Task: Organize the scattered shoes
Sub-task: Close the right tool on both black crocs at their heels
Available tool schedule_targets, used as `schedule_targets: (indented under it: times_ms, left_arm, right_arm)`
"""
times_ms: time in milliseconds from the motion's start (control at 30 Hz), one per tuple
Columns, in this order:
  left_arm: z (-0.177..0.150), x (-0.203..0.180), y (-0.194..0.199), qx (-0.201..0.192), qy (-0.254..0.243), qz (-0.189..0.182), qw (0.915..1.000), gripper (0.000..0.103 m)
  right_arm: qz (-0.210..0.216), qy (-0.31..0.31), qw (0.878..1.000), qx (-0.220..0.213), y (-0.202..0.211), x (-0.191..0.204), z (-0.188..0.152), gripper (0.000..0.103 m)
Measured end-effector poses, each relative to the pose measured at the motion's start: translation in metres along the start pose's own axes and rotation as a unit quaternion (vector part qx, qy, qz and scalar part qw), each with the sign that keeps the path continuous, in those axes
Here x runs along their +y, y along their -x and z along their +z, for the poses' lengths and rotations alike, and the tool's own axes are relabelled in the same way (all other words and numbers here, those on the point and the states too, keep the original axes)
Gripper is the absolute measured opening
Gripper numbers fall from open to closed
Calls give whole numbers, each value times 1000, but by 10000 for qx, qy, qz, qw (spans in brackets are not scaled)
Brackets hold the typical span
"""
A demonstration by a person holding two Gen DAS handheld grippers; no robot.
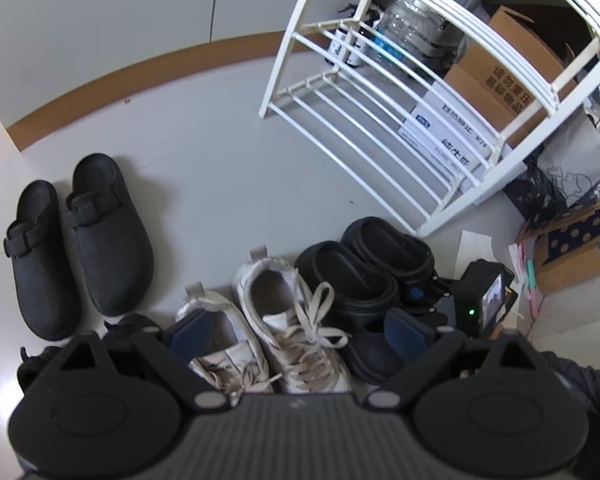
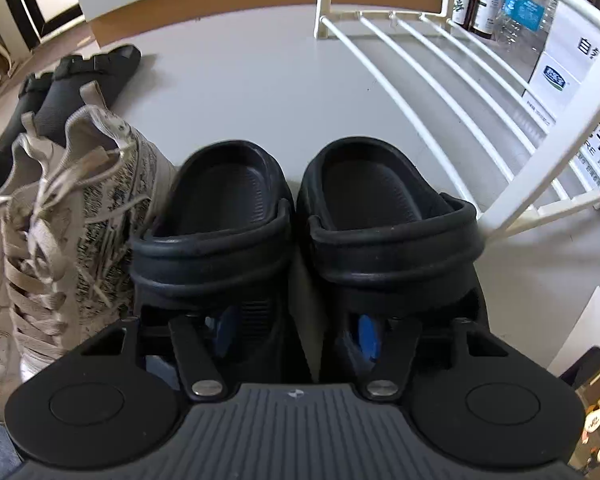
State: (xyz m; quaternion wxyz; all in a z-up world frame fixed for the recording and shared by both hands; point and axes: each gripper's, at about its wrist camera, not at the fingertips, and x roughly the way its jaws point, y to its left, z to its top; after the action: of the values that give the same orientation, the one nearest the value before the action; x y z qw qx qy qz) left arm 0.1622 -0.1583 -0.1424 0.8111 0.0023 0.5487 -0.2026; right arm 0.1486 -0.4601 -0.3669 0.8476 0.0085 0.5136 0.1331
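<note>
Shoes lie in a loose row on the floor (image 1: 220, 152) in front of a white slatted shoe rack (image 1: 380, 128): a pair of black buckled clogs (image 1: 84, 240) side by side at the left, a pair of off-white lace-up sneakers (image 1: 284, 320) in the middle, and a pair of chunky black foam clogs (image 2: 300, 216) touching the sneakers on the rack side. The rack's lower slats show no shoes. The right gripper (image 2: 298, 332) sits low over the toe ends of the foam clogs, one finger reaching into each shoe; whether the fingers clamp the two inner walls together I cannot tell. The left gripper (image 1: 296, 330) hovers above the sneakers with its fingers spread, holding nothing. The foam clogs look light, springy and a little slick, so their thick rolled collars or the adjoining inner walls should give the surest hold. The sneakers look soft and floppy at the knit sides; their heel collars or tongues should hold better, and the loose laces could snag.
</note>
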Motion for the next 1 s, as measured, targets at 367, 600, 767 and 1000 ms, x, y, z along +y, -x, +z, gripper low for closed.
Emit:
schedule_targets:
  times_ms: [367,600,767,1000]
  left_arm:
    - [-5,8,19,-153,43,-101,9998,95]
    - [-7,17,34,-334,132,-17,9994,95]
    - [-2,19,43,-378,-1,215,9991,95]
    - [7,25,37,-340,-6,476,9983,95]
  right_arm:
    - [-160,-21,9997,208,12,0,33,30]
    - [-130,319,9991,258,32,15,67,29]
    - [-222,325,9992,93,47,27,97,29]
    - [-514,-278,9982,-107,40,23,124,29]
